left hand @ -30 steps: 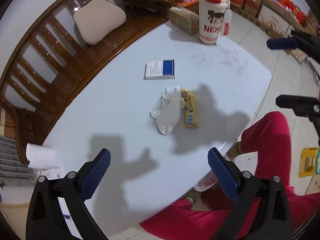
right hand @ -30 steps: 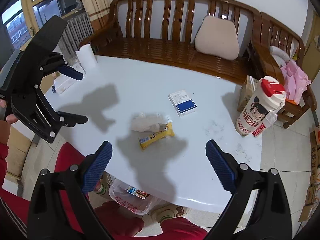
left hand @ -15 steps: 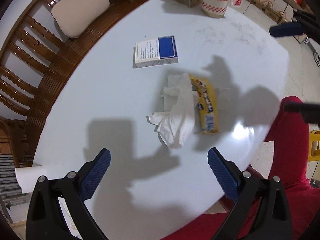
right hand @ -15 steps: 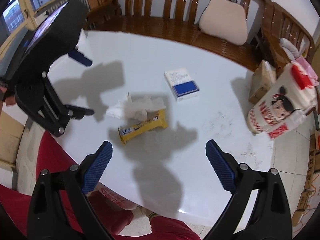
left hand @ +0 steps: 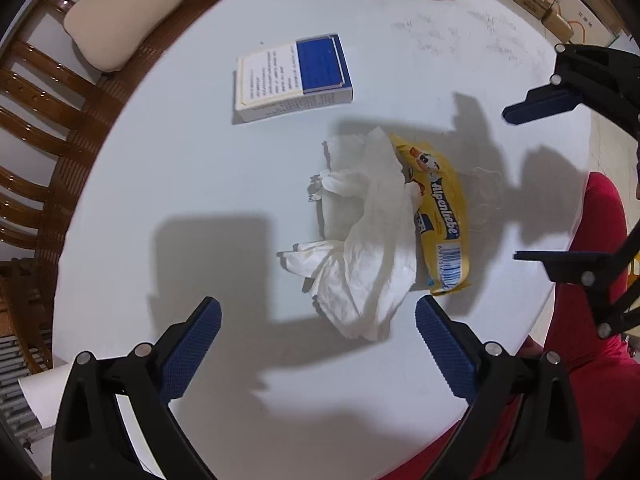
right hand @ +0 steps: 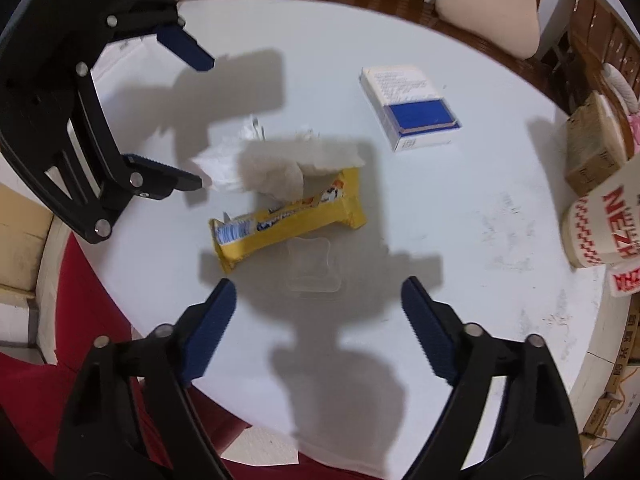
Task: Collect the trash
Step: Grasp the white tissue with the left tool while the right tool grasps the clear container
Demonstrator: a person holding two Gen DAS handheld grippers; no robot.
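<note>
On the white table (left hand: 200,184) a crumpled white tissue (left hand: 360,240) leans against a yellow candy wrapper (left hand: 440,216). My left gripper (left hand: 316,312) hangs open, pointing straight down, with the tissue's near end lying between its fingers below; the pads do not press it. In the right wrist view the wrapper (right hand: 288,216) and tissue (right hand: 276,164) lie just past a small clear plastic piece (right hand: 314,264). My right gripper (right hand: 318,290) hovers over that piece, its jaws closing, with nothing gripped. Each gripper shows in the other's view: right (left hand: 511,185), left (right hand: 202,122).
A blue-and-white box (left hand: 292,76) lies beyond the trash. A large printed paper cup (right hand: 600,224) stands at the table's far edge. A wooden bench with a beige cushion (left hand: 120,16) curves round the table. A person's red trousers (left hand: 592,280) are at the near edge.
Both grippers have come down toward the table, so the tissue and wrapper look much larger and nearer. The right gripper's jaws have narrowed a little. The trash has not moved.
</note>
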